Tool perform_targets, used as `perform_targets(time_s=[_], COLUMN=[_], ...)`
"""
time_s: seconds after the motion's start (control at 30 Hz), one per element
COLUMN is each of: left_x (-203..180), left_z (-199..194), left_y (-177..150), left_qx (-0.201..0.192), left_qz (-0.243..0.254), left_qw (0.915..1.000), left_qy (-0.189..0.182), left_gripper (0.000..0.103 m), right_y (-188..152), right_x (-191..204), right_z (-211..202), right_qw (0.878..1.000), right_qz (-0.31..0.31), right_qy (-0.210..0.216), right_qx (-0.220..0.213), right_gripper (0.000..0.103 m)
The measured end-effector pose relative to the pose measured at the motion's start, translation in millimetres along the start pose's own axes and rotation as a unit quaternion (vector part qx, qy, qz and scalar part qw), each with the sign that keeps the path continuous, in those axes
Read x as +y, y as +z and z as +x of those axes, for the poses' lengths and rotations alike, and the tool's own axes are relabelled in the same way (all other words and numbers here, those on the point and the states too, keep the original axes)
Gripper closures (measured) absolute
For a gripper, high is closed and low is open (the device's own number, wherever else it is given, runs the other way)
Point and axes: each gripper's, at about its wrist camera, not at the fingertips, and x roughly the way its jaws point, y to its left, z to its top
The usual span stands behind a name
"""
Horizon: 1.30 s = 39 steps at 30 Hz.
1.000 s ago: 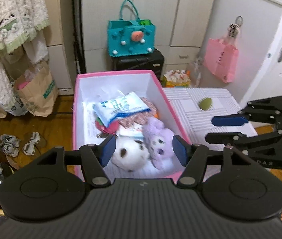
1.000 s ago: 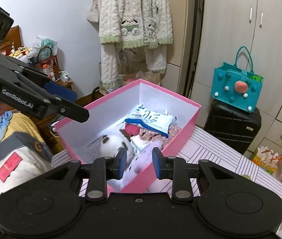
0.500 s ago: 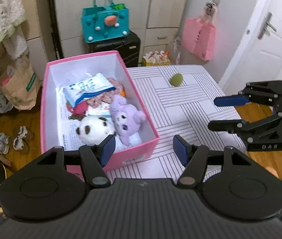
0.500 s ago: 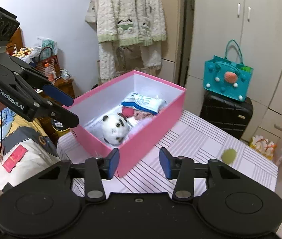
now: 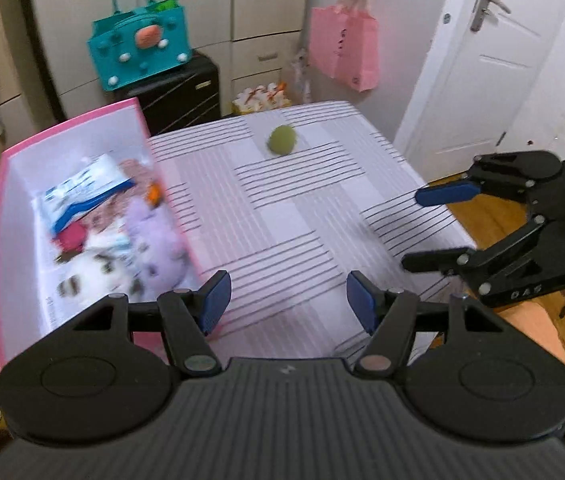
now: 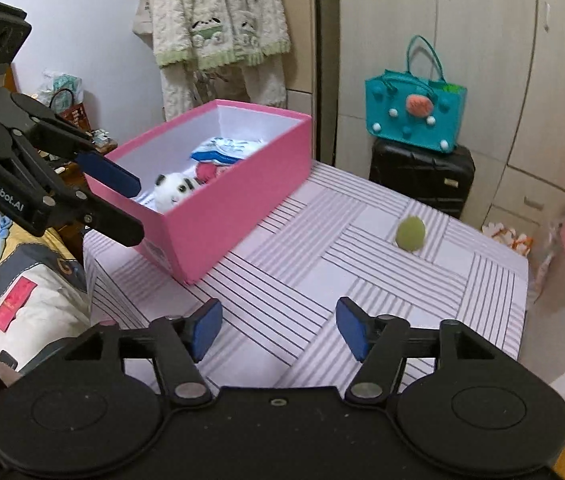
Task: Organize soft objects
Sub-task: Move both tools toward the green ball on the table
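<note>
A pink box [image 5: 66, 128] [image 6: 238, 204] stands at the table's left side and holds a white spotted plush [image 6: 172, 191], a purple plush [image 5: 154, 236], a blue-white pack [image 5: 82, 192] and other soft items. A green soft ball [image 5: 282, 140] [image 6: 410, 233] lies alone on the striped tablecloth [image 5: 282, 216], far right of the box. My left gripper [image 5: 288, 304] is open and empty over the table's near edge, beside the box. My right gripper [image 6: 278, 328] is open and empty above the table's near side; it also shows in the left wrist view [image 5: 434, 228].
A teal bag [image 6: 414, 114] sits on a black suitcase [image 6: 422, 176] behind the table. A pink bag [image 5: 344, 50] hangs on the wall by a white door [image 5: 482, 64]. Clothes [image 6: 218, 36] hang behind the box. A bed [image 6: 10, 280] lies left.
Both grippers have pulled back from the box and swung right towards the open table and ball. My right gripper's jaws have opened wider. The plush toys stay in the box.
</note>
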Motion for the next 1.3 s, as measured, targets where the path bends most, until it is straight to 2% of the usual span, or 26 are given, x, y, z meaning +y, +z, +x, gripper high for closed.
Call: perform_targets(time_s=[0.03,0.1,0.27,0.47,0.57,0.67,0.73,0.87,1.07,1.2,1.3], left_x=[-3,-10,-28,-29,-22,-16,-15,-13,-6,0,6], left_z=[5,17,49,89,115,140,154,177,210,228,239], left_y=[2,9,26,48,56,60,59,59,68,74,79], left_qx=[-0.006,-0.021,-0.056,-0.091,-0.103,-0.102,-0.106,-0.115,-0.139,-0.145,-0.144], left_qz=[-0.001,0.006,0.019,-0.007,-0.034,-0.058,-0.061,-0.076,-0.088,-0.108,-0.12], left_qw=[1.0,0.9997,0.9982,0.9957,0.994,0.993,0.9922,0.9904,0.9862,0.9834,0.9821], left_qy=[-0.003,-0.009,0.006,0.014,0.018,0.016,0.023,0.009,0.011,0.019,0.018], left_gripper=[0.039,0.027,0.027,0.027,0.027,0.027,0.027,0.027,0.029,0.029,0.031], right_y=[-3,-7,-15,-19,-18,-17,-16,-13,3,15,17], right_x=[-6,-16,-41,-72,-88,-100,-106,-113,-124,-145,-154], right_z=[1,6,28,58,78,100,111,131,161,177,187], right_qw=[1.0,1.0,1.0,0.997,0.995,0.994,0.994,0.994,0.996,0.999,0.999], right_qz=[0.005,0.012,0.012,-0.001,-0.005,-0.022,-0.028,-0.034,-0.056,-0.003,0.01], right_qy=[0.001,0.005,-0.007,-0.033,-0.05,-0.066,-0.065,-0.056,-0.051,-0.024,-0.021], right_qx=[-0.002,-0.007,-0.021,-0.073,-0.085,-0.086,-0.086,-0.09,-0.05,-0.037,-0.038], right_gripper=[0.027,0.026,0.026,0.021,0.021,0.021,0.021,0.021,0.021,0.023,0.024])
